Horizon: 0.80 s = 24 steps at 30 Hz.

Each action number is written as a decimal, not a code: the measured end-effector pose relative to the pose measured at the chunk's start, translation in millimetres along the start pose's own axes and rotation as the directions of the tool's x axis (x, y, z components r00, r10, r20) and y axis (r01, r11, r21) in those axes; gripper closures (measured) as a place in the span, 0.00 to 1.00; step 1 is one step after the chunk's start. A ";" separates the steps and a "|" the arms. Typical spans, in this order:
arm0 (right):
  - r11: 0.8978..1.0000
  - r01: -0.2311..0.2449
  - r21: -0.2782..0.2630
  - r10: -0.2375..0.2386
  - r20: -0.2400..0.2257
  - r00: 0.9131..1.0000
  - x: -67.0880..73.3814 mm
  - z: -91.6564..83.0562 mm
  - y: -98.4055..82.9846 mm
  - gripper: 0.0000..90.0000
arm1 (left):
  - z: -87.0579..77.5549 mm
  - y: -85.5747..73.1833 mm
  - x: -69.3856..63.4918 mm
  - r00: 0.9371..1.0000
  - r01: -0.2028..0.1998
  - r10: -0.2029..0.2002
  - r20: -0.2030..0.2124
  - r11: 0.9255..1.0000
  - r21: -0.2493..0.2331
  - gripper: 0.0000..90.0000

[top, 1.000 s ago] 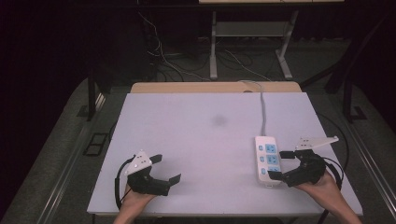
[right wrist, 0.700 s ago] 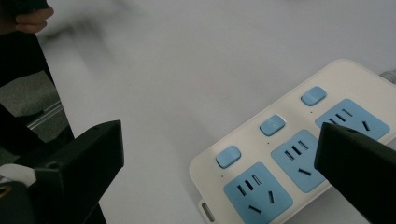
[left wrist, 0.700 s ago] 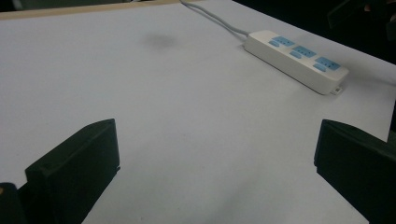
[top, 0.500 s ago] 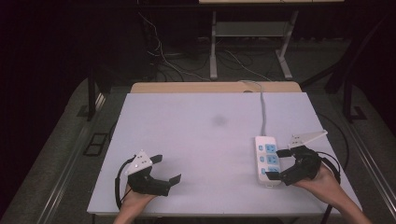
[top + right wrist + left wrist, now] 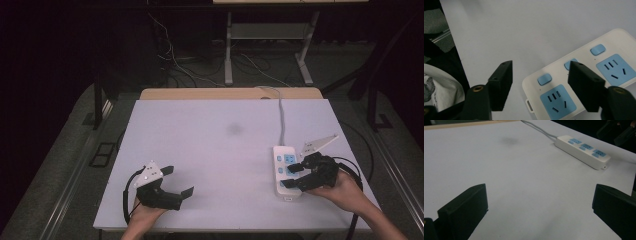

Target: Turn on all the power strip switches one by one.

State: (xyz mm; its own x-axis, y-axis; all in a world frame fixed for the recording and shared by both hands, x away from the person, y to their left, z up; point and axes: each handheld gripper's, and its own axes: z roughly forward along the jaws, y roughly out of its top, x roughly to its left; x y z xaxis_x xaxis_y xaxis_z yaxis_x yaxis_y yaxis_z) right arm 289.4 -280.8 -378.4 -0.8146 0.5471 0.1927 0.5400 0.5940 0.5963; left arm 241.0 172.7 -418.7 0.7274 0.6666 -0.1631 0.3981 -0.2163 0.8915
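While the left gripper (image 5: pixel 175 181) rests near the table's front edge with its jaws spread wide over bare tabletop, the right gripper (image 5: pixel 295 176) has edged in from the right over the last second and now hangs over the near end of the power strip (image 5: pixel 285 172), jaws apart. In the right gripper view one jaw stands over the row of blue switches (image 5: pixel 544 79) and the other over the table just off the strip's end, so the strip's corner lies between them; I cannot tell whether either jaw touches it. That shift suggests the work in hand is on the strip, probably a grip on its end or a press on a switch, and it has barely begun. The strip lies flat on the right side of the white table (image 5: pixel 215 150), long axis running away from the person. Beyond it, its grey cord (image 5: pixel 281 117) runs back over the far edge.
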 end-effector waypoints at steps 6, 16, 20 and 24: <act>1.000 -0.002 0.022 0.002 -0.005 1.000 -2.2 4.0 1.0 0.65 | -0.1 0.1 0.0 1.000 -0.001 0.001 -0.002 1.000 0.001 0.00; 0.999 0.010 0.042 -0.009 -0.021 1.000 -4.6 11.7 3.3 1.00 | -0.5 0.1 0.3 1.000 -0.001 0.001 -0.001 1.000 0.000 0.00; 0.999 0.010 0.045 -0.009 -0.023 1.000 -5.2 14.1 3.0 1.00 | -0.7 0.1 0.4 1.000 -0.002 0.002 -0.001 1.000 0.001 0.00; 0.998 0.008 0.054 -0.007 -0.028 1.000 -6.2 18.0 2.0 1.00 | -1.1 0.2 0.5 1.000 -0.001 0.001 -0.002 1.000 0.000 0.00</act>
State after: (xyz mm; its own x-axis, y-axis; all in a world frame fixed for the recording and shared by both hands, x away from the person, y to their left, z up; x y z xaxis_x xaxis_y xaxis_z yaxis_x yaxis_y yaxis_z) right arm 299.3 -272.5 -392.4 -0.8238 0.5263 0.2105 0.5440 0.6297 0.5545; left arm 240.8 173.8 -418.2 0.7266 0.6678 -0.1615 0.3974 -0.2167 0.8917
